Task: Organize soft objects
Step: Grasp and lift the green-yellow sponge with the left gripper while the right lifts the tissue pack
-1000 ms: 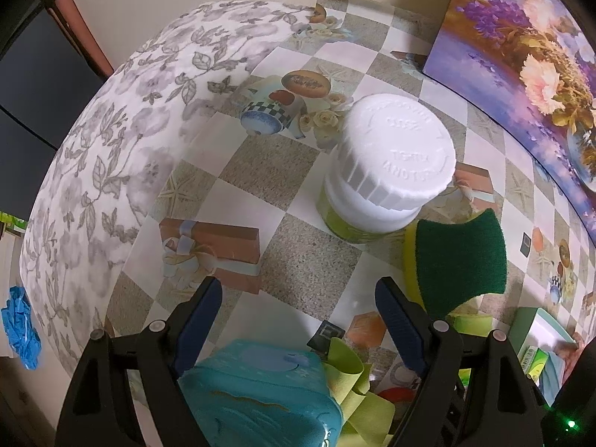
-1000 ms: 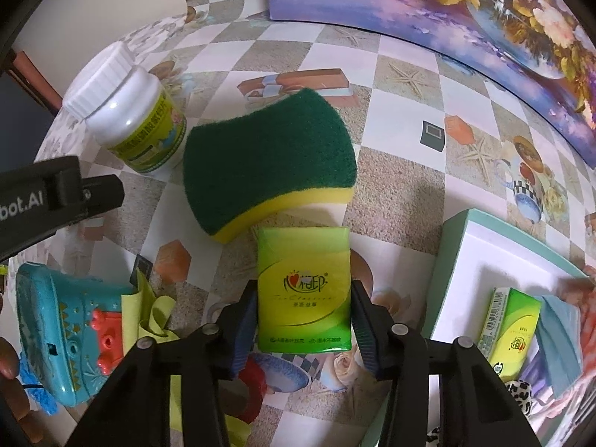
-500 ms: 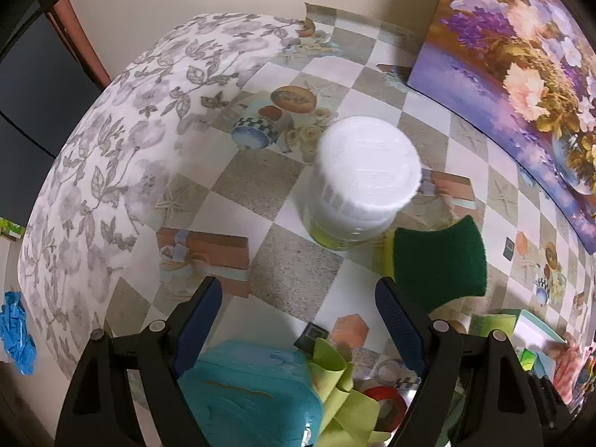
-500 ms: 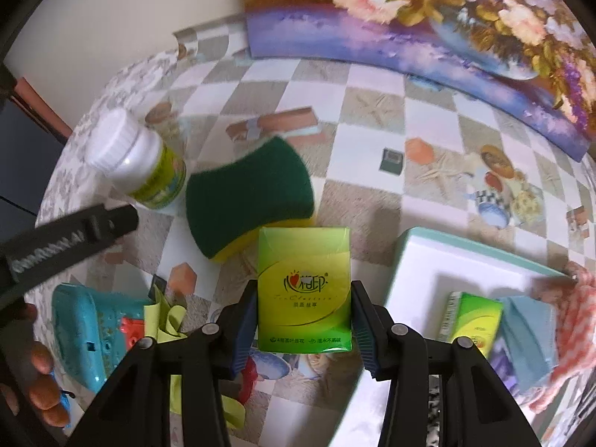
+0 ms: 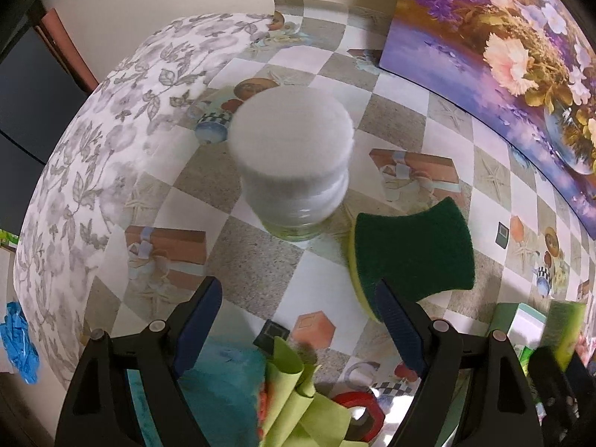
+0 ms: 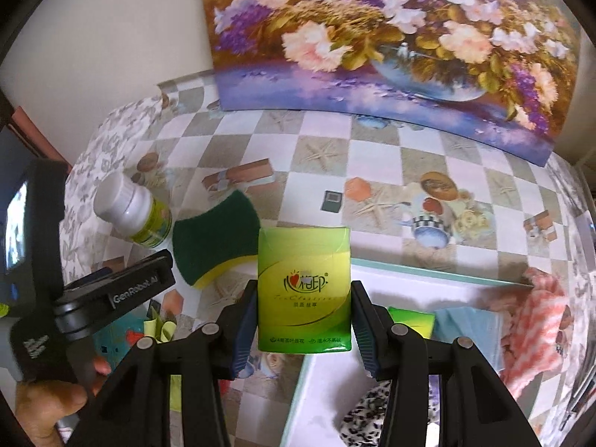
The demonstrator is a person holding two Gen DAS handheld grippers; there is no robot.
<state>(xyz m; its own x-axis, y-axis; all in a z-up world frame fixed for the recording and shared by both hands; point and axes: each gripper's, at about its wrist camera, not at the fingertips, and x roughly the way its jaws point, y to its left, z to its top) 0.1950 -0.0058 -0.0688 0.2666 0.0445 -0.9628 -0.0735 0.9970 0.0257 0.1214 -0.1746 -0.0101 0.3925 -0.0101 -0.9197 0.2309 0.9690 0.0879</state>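
Observation:
My right gripper (image 6: 303, 320) is shut on a green tissue pack (image 6: 303, 290), held in the air above the left edge of a white tray (image 6: 406, 273). The tray holds another green tissue pack (image 6: 411, 318), a blue cloth (image 6: 469, 322), a pink checked cloth (image 6: 536, 320) and a spotted cloth (image 6: 363, 419). A green and yellow sponge (image 5: 411, 251) (image 6: 216, 238) lies on the checked tablecloth. My left gripper (image 5: 298, 320) hangs open over the table, its right finger just in front of the sponge's near edge, with nothing between its fingers.
A white-capped bottle (image 5: 294, 164) (image 6: 130, 208) stands left of the sponge. Under my left gripper lie a teal toy (image 5: 219, 395), a lime green ribbon (image 5: 298, 391) and a red tape roll (image 5: 357, 409). A flower painting (image 6: 391, 44) leans at the back. The table edge falls away at left.
My right gripper has risen with the tissue pack and shifted right, from beside the sponge to over the tray's edge. The left gripper drifted slightly toward the sponge, still open.

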